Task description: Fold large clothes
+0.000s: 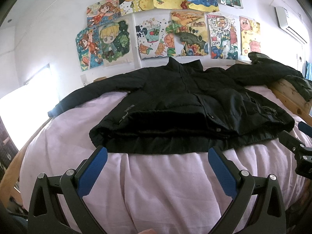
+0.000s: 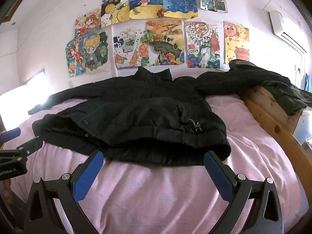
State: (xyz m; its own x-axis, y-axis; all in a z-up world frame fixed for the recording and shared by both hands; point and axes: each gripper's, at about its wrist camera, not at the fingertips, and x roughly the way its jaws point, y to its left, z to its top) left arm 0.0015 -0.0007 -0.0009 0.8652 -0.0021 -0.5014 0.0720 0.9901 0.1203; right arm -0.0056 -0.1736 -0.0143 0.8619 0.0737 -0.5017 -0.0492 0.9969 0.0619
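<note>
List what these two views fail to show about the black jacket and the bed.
- Left sleeve end of the black jacket: washed out by window glare, both views.
- Right sleeve cuff: merges with a dark green garment on the wooden bed frame, both views.
- Small print on the jacket front: too small to read, left wrist view.
- Underside of the hem: hidden by the jacket's own folds.
- Near edge of the pink sheet: cut off by the frame.

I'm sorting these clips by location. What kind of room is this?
Most likely a child's bedroom: a bed with a pink sheet and pine wooden frame, colourful hand-drawn pictures taped on the white wall.
</note>
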